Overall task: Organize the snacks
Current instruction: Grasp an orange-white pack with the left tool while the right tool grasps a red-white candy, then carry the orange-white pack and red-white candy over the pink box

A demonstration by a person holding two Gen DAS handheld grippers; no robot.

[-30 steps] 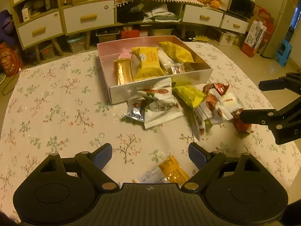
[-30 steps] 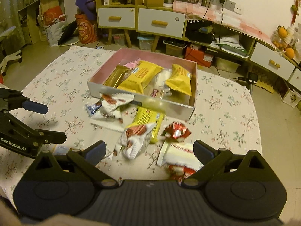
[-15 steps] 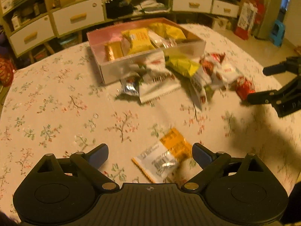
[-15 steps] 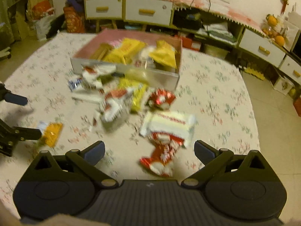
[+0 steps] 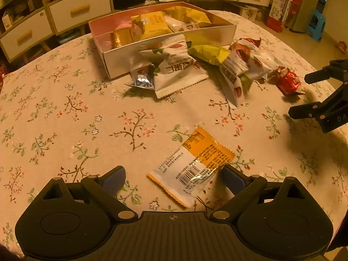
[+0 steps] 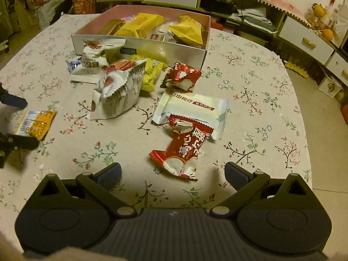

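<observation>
Left gripper (image 5: 173, 177) jaws wide, orange-white packet (image 5: 192, 164) lying between fingers on floral tablecloth (image 5: 65, 119); snack box (image 5: 161, 41) beyond.

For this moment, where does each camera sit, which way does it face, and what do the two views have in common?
Left wrist: sits on the left gripper, tilted down at the table; the orange-and-white packet lies between its open fingers; the right gripper shows at the right edge.
Right wrist: sits on the right gripper, tilted down at the red candy wrapper; the left gripper shows at the left edge.
Shared: the pink box of snacks, the loose pile, the floral tablecloth, the orange-and-white packet.
</observation>
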